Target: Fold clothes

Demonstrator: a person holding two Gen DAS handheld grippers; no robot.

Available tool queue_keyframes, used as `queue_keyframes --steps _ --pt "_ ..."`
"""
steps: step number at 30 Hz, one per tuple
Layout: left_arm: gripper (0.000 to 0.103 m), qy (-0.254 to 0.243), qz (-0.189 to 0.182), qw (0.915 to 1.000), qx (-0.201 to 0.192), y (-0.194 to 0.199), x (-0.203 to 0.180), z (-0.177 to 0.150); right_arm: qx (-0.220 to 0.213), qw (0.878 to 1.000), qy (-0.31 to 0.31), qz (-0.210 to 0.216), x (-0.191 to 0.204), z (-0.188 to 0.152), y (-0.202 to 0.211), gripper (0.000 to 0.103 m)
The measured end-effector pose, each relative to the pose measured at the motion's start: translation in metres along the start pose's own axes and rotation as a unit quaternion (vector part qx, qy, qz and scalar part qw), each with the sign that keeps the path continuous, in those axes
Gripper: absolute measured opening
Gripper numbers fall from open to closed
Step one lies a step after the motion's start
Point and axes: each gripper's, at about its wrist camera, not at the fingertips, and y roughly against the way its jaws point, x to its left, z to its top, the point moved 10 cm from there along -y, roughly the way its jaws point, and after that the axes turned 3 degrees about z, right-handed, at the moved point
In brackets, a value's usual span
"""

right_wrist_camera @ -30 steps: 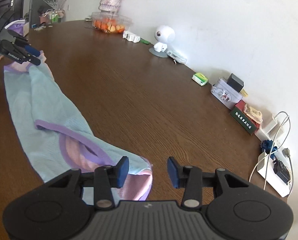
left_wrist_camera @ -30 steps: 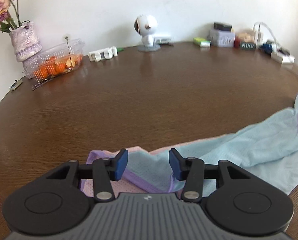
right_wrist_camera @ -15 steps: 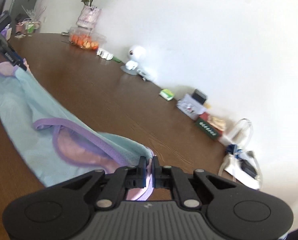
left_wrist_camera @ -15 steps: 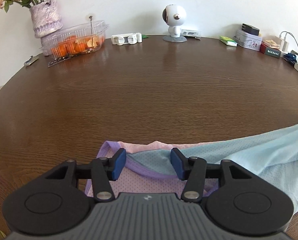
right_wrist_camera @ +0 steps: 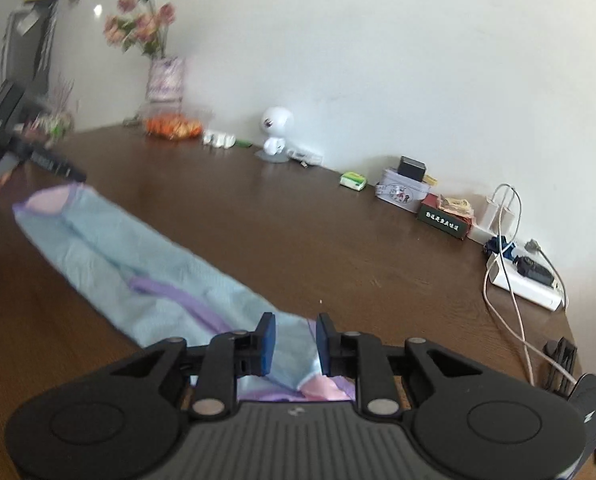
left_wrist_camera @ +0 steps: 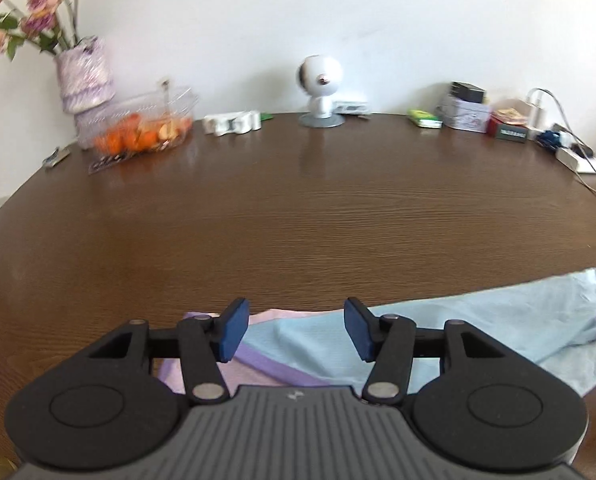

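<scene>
A light blue garment with purple trim and pink lining lies stretched in a long strip on the brown table. My left gripper is open, its blue pads just above one end of the garment, holding nothing. My right gripper is partly open over the other end, pads apart, cloth lying between and below them. The left gripper also shows at the far left of the right wrist view.
Along the far wall stand a vase of flowers, a clear box of orange fruit, a white round toy camera, small boxes, and a power strip with cables.
My right gripper was shut on the garment's end half a second ago and has opened. The garment now lies lower and straighter. My left gripper stayed open and pulled back slightly.
</scene>
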Motion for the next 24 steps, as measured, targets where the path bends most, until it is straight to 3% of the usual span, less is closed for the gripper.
queue_keyframes --steps 4,8,10,12,14,15,21,24 --pt "0.054 -0.037 0.004 0.9991 0.023 -0.015 -0.022 -0.014 0.019 0.997 -0.071 0.005 0.003 -0.005 -0.038 0.018" --pt "0.055 -0.041 0.025 0.9985 0.026 -0.027 -0.018 -0.022 0.084 0.994 -0.052 -0.045 0.008 -0.038 -0.060 0.013" --pt "0.057 -0.025 0.022 0.9990 0.028 -0.031 -0.011 -0.022 0.069 0.994 -0.069 -0.057 0.005 -0.041 -0.048 0.013" --pt "0.056 -0.014 0.021 0.9990 0.038 -0.031 -0.007 -0.021 0.051 0.992 -0.100 -0.057 0.003 -0.040 -0.032 0.020" --pt "0.056 -0.014 0.009 0.9996 0.025 -0.020 -0.008 -0.016 0.004 0.988 -0.138 -0.071 0.001 -0.035 -0.006 0.039" --pt "0.057 -0.011 -0.001 0.9998 0.018 -0.015 -0.010 -0.014 -0.008 0.982 -0.165 -0.089 -0.003 -0.037 0.006 0.040" --pt "0.059 -0.046 -0.039 0.9981 0.010 -0.011 -0.044 -0.012 0.006 0.960 -0.254 -0.119 -0.012 -0.058 0.004 0.040" --pt "0.059 -0.047 -0.039 0.9980 0.013 -0.015 -0.045 -0.015 -0.004 0.948 -0.293 -0.121 -0.019 -0.060 -0.002 0.049"
